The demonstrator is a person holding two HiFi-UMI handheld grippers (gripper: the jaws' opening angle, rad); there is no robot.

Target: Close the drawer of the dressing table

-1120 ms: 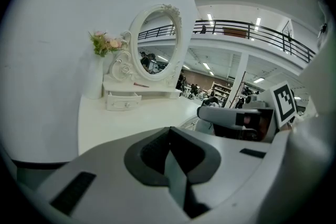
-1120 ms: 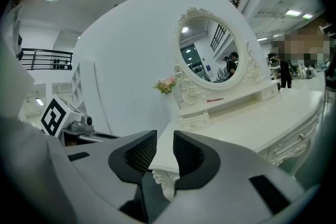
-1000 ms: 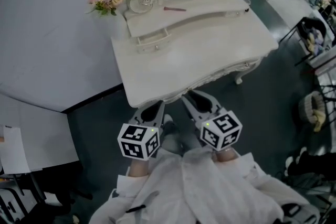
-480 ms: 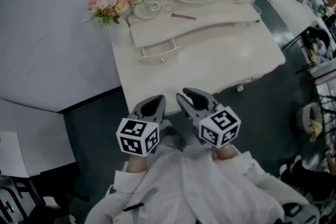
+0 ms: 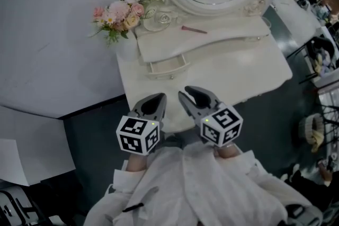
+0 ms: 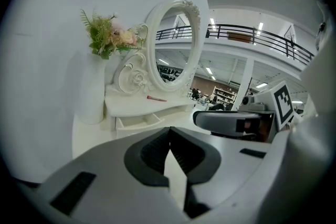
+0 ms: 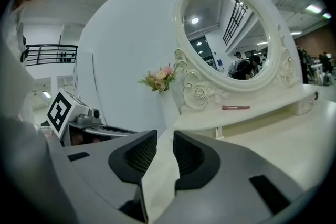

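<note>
Drawer (image 5: 168, 66) stood ajar on the worktop (image 5: 238, 71), at twelve o'clock from the left gripper (image 5: 157, 98), clenched empty, and the right gripper (image 5: 192, 93), slightly parted, empty.

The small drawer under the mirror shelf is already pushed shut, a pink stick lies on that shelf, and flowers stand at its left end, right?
Not quite: the small drawer stands pulled out, its inside open to the head view. The pink stick does lie on the shelf, and the flowers stand at its left end.
</note>
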